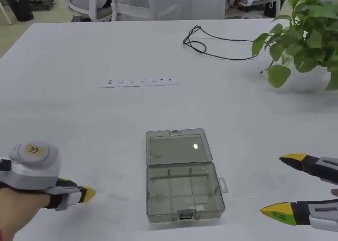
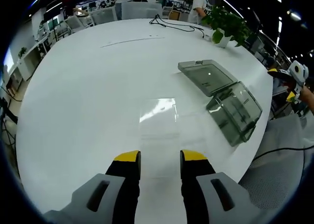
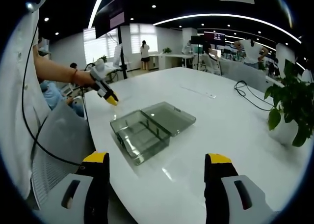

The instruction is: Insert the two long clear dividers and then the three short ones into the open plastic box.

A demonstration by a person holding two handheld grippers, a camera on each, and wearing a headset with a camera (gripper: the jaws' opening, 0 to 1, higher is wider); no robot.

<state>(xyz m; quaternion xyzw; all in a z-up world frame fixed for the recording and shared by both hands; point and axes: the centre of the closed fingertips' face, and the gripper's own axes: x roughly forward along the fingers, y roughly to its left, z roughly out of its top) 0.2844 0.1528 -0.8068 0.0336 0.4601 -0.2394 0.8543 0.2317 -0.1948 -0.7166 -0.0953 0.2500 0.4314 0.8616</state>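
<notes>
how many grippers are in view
2: the left gripper sits left of the open box, the right gripper to its right. Both are open.

On the big white table (image 1: 63, 119), a long white plug strip (image 1: 138, 82) lies at 12 o'clock, a black cord (image 1: 211, 43) curls at 1 o'clock, a green plant (image 1: 303, 35) sits at 2 o'clock, and chairs (image 1: 92, 3) and a black bin (image 1: 21, 7) stand past the far edge at 11 o'clock.

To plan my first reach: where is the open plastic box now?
Head view: the open plastic box sits low and central on the white table, between the left gripper and the right gripper.
</notes>
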